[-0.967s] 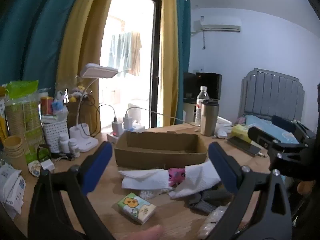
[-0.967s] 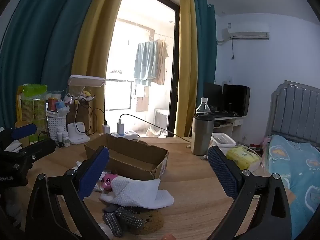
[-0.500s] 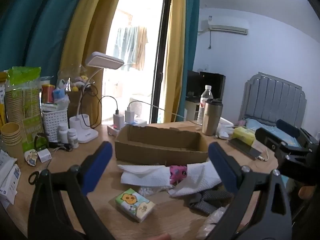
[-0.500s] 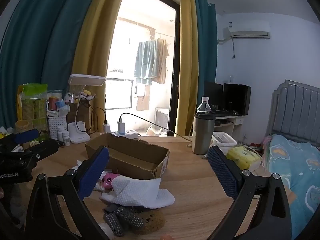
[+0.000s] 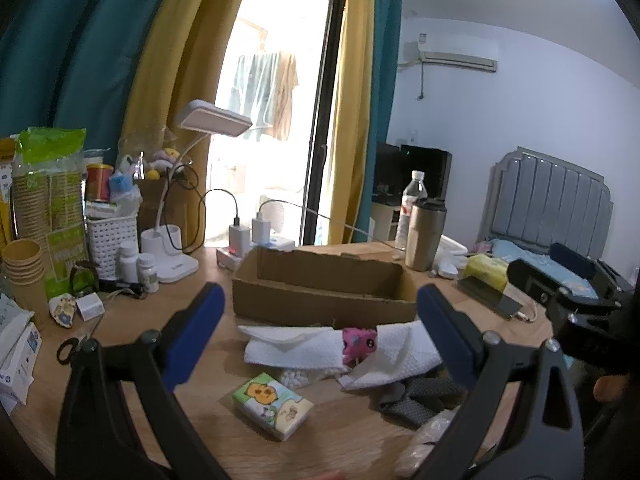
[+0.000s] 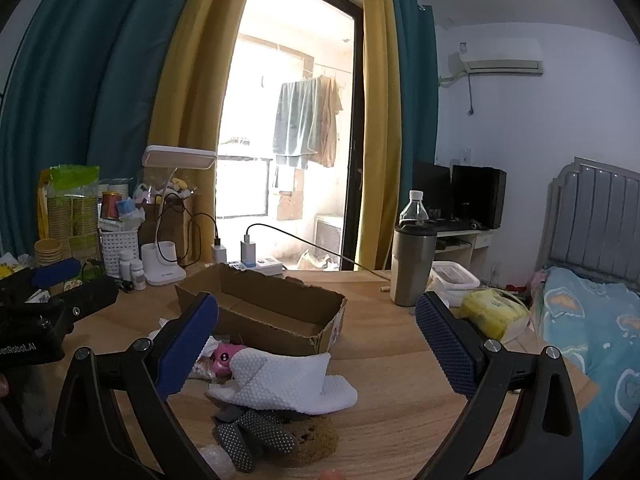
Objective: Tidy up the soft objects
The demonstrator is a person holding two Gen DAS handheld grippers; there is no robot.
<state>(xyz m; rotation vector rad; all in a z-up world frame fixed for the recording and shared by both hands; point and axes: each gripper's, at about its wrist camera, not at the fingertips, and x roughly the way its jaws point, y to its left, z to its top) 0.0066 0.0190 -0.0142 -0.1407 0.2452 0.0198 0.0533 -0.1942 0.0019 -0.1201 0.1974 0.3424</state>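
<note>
An open cardboard box [image 5: 320, 288] stands on the wooden table; it also shows in the right wrist view [image 6: 264, 312]. In front of it lie white cloths [image 5: 296, 346] [image 6: 284, 376], a pink plush toy [image 5: 358, 344] [image 6: 224, 358], a grey dotted glove [image 5: 412, 400] [image 6: 252, 432], a brown sponge [image 6: 312, 440], a bag of cotton balls [image 5: 294, 378] and a tissue pack [image 5: 272, 404]. My left gripper [image 5: 320, 336] is open and empty above the pile. My right gripper [image 6: 316, 344] is open and empty, to the pile's right.
A desk lamp [image 5: 176, 200], chargers [image 5: 244, 236], pill bottles [image 5: 136, 264], paper cups [image 5: 24, 268] and scissors [image 5: 74, 344] crowd the left. A steel tumbler [image 6: 412, 264], water bottle [image 6: 414, 210], yellow wipes pack [image 6: 492, 312] and phone [image 5: 490, 294] sit at right; a bed [image 6: 592, 320] lies beyond.
The left gripper has lifted and tilted up slightly, so the table items sit lower in its view. The right gripper has barely moved. Both stay open.
</note>
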